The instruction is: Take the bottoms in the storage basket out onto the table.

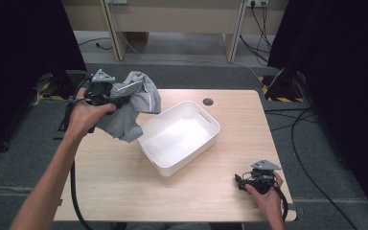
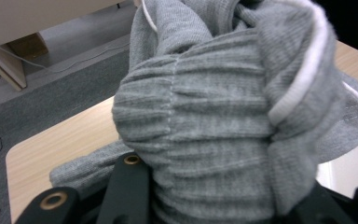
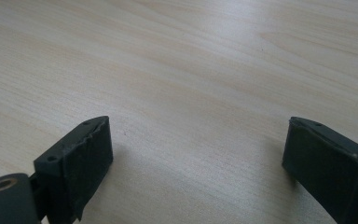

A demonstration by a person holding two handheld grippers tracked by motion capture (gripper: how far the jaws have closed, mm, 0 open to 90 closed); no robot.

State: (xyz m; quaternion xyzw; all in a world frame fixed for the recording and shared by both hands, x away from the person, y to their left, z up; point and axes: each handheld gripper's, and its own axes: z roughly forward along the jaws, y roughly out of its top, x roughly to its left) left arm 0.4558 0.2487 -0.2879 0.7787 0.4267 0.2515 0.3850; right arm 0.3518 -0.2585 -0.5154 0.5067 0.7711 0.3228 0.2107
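A bunched grey garment point(image 1: 133, 103) with white trim hangs in the air over the table's back left, just left of the white bin point(image 1: 178, 136). My left gripper point(image 1: 120, 101) is shut on it; in the left gripper view the ribbed grey cloth point(image 2: 214, 126) is wedged between the two black jaws and hides their tips. Near the front right corner, my right gripper point(image 1: 242, 182) rests low over the bare wood. Its jaws stand wide apart in the right gripper view, with nothing between the pads point(image 3: 86, 161).
The white bin has a handle slot in its far wall and nothing inside. A round cable hole point(image 1: 208, 101) sits in the wooden table point(image 1: 124, 182) behind it. Cables trail on the grey floor to the right; desk legs stand beyond.
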